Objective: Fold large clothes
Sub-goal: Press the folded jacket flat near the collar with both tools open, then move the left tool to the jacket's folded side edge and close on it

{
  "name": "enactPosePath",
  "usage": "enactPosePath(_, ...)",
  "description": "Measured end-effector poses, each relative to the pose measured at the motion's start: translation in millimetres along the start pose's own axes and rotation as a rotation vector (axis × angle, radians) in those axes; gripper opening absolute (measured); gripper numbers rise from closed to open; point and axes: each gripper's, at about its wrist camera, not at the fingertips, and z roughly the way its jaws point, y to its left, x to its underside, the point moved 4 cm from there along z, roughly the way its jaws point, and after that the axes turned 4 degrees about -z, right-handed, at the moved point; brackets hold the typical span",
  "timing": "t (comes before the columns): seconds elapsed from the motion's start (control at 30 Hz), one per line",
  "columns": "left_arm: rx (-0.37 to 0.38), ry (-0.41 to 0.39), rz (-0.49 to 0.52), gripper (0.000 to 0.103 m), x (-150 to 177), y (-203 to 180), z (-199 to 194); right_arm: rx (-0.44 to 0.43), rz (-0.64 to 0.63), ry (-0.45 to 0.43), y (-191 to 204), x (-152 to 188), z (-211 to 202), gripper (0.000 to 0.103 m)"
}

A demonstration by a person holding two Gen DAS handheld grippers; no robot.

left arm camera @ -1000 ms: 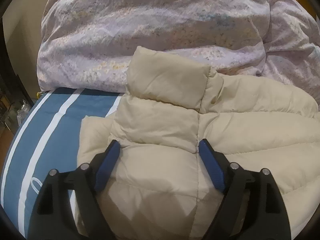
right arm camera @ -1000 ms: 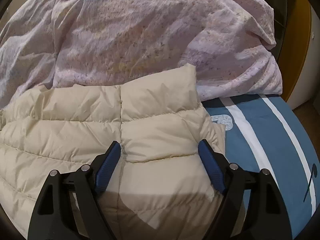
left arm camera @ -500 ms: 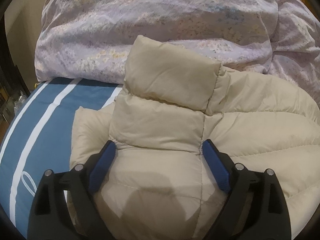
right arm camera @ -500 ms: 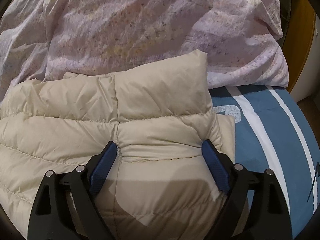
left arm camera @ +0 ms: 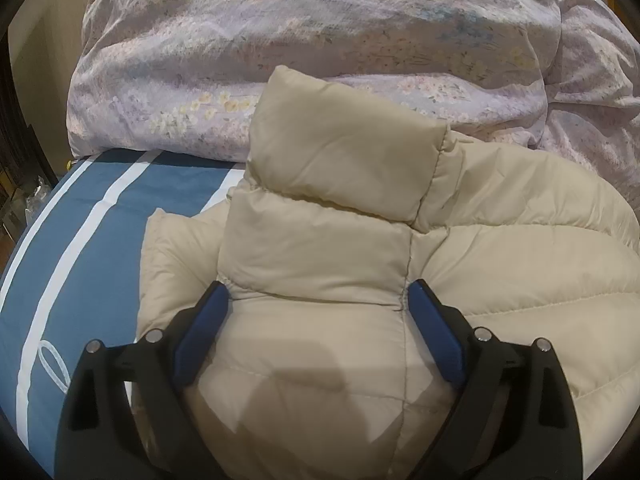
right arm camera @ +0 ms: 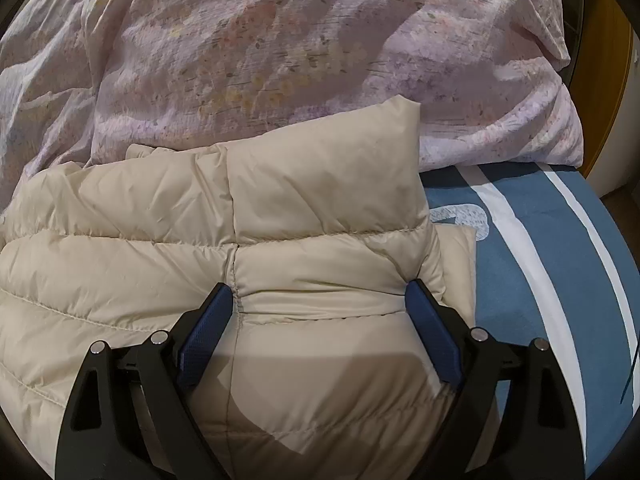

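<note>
Beige jacket lies folded into a puffy bundle on the bed, just in front of the duvet. My left tongs & right tongs both wide, holding nothing. Prob. nearly done; maybe final tidy left.

The puffer jacket lies on the bed cover, with the bunched duvet behind it.

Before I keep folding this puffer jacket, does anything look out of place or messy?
Nothing is damaged or spilled. The beige jacket lies folded on the blue striped cover, its far edge against the crumpled floral duvet. One padded layer sticks out from beneath.
</note>
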Motion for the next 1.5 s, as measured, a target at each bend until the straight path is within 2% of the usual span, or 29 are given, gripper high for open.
enactPosePath(0.63,0.0,-0.001,-0.003,0.092,0,-1,-1,0.004,0.007,-0.003,-5,-1,0,0.091)
enactPosePath(0.77,0.033,-0.01,-0.034,0.093,2,0,-4,0.008,0.009,-0.019,-3,0,-5,0.091)
enactPosePath(0.9,0.017,-0.003,-0.028,0.091,5,2,-12,-0.027,0.042,-0.047,-6,6,-25,0.091)
enactPosePath(0.97,0.049,-0.014,-0.035,0.086,8,6,-28,-0.074,0.054,-0.098,-13,12,-50,0.091)
enactPosePath(1.07,0.092,-0.034,-0.055,0.086,13,18,-54,-0.061,0.067,-0.136,-30,23,-79,0.093)
enactPosePath(1.2,0.063,-0.028,-0.091,0.086,23,47,-71,-0.064,0.133,-0.09,-58,42,-92,0.094)
enactPosePath(1.27,0.066,0.002,-0.135,0.086,30,64,-70,-0.105,0.185,-0.057,-71,51,-90,0.094)
enactPosePath(1.37,0.112,0.058,-0.213,0.086,44,83,-64,-0.19,0.256,0.0,-77,63,-83,0.094)
enactPosePath(1.5,0.176,0.106,-0.264,0.086,52,90,-63,-0.27,0.293,0.039,-76,75,-81,0.094)
